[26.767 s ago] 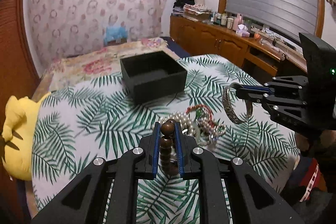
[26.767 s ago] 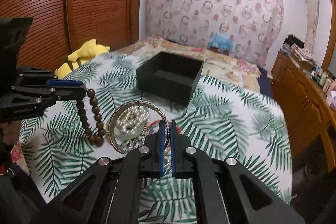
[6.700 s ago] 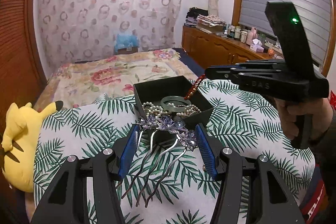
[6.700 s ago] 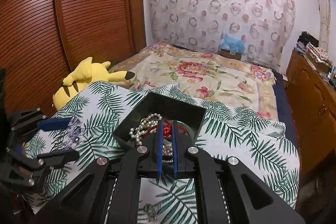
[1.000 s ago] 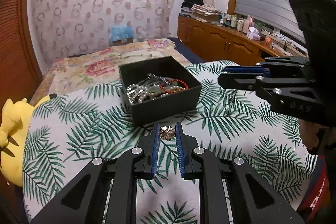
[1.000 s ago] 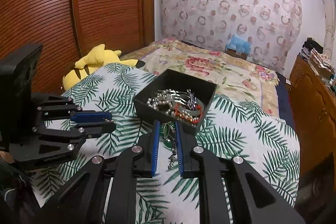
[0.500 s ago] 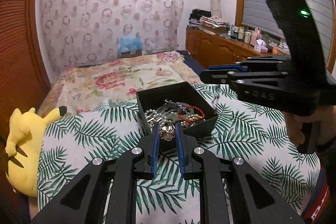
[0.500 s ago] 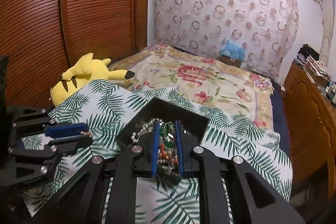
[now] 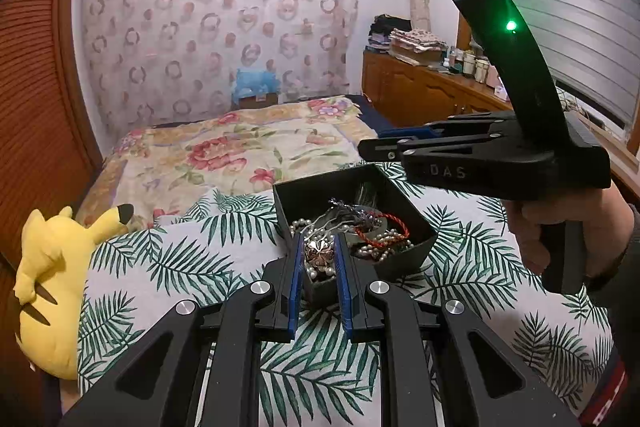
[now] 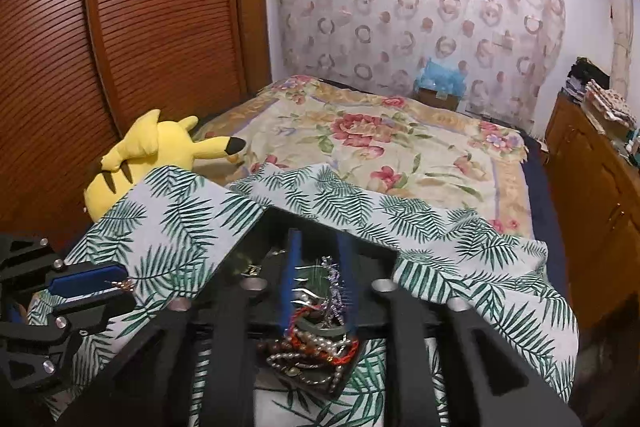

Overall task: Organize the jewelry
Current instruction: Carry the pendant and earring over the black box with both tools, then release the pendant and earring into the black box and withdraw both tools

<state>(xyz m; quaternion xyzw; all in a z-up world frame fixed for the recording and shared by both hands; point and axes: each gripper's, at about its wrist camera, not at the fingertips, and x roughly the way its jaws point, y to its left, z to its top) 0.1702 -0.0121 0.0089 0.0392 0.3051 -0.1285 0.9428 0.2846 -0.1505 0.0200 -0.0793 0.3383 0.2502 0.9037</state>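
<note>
1. Your left gripper (image 9: 318,259) has carried its pinched flower-shaped ring (image 9: 318,251) over the black box's (image 9: 416,227) near corner.
2. Your right gripper (image 10: 318,283), slightly parted, seems to have dropped its green pendant there; the view is blurred.
3. Only the ring remains.

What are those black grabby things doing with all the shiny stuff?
A person is tidying jewelry into a black box on the leafy cloth. The left tool pinches a small silver flower-shaped piece just at the box's near corner, not yet dropped. The right tool hangs over the box, fingers apart, with nothing clearly held. Pearls, a red cord and other pieces already lie inside.
</note>
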